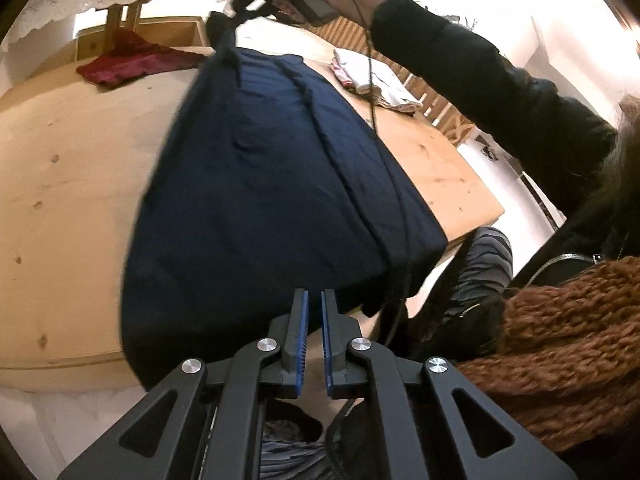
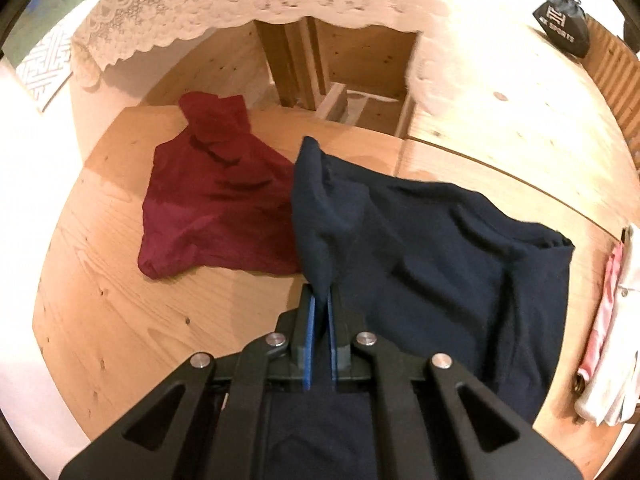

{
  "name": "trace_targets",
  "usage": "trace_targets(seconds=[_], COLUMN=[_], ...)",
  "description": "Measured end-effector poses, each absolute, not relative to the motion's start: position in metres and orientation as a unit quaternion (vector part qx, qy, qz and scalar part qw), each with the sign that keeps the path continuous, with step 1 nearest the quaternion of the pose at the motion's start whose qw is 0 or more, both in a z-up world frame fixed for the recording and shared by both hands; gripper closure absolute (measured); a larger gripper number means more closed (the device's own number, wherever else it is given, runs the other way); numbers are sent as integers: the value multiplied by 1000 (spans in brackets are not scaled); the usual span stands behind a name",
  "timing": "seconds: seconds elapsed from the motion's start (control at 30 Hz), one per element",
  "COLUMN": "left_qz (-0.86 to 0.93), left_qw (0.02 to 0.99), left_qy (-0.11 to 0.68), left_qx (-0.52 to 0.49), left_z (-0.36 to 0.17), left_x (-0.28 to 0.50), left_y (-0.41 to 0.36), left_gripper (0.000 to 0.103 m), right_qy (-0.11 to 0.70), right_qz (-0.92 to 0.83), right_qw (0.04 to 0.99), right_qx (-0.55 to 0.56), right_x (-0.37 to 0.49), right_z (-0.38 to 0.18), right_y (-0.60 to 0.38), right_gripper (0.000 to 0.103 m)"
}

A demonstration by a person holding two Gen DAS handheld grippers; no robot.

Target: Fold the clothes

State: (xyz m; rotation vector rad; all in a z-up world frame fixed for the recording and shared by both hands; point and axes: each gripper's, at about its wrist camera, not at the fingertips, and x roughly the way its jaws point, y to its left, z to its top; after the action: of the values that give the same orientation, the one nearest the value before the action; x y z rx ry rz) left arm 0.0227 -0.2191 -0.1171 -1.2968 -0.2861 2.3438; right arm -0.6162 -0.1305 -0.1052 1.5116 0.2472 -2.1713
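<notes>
A navy garment (image 1: 260, 180) hangs in the air over the wooden table (image 1: 60, 200). It is lifted by one bunched corner at the top of the left wrist view. There my right gripper (image 1: 240, 8), held in a hand, pinches that corner. In the right wrist view the right gripper (image 2: 320, 300) is shut on a fold of the navy garment (image 2: 420, 248), which drapes down to the right onto the table (image 2: 120, 320). My left gripper (image 1: 314, 294) is just below the garment's lower edge. Its blue pads stand a narrow gap apart with no cloth between them.
A crumpled red garment (image 2: 212, 200) lies on the table left of the navy one, also seen as the red garment (image 1: 128, 62). White and pink clothes (image 2: 608, 320) lie at the right edge. A person's black sleeve (image 1: 480, 80) and brown scarf (image 1: 560, 340) fill the right side. A lace curtain (image 2: 200, 0) hangs behind.
</notes>
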Motion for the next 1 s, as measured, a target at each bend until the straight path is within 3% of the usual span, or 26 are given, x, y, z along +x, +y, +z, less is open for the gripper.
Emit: trace_targets(seconds=[0.17, 0.5, 0.73, 0.93, 1.0], left_qz=[854, 817, 785, 756, 752], left_qw=[98, 68, 74, 69, 77], left_qy=[-60, 11, 19, 28, 36], left_qx=[-507, -573, -615, -650, -654], left_z=[-129, -153, -167, -172, -172], left_x=[32, -22, -43, -53, -55], left_y=[-252, -264, -261, -262, -262], left_gripper=[94, 63, 61, 73, 97], right_qy=[93, 104, 122, 129, 130], right_qz=[-790, -789, -787, -786, -786], right_qw=[251, 253, 260, 270, 273], right_qx=[551, 551, 546, 541, 540], right_x=[-613, -610, -608, -605, -604], right_z=[-110, -112, -113, -113, -113], right_y=[-130, -127, -132, -136, -137], right_gripper=[97, 97, 97, 97, 97])
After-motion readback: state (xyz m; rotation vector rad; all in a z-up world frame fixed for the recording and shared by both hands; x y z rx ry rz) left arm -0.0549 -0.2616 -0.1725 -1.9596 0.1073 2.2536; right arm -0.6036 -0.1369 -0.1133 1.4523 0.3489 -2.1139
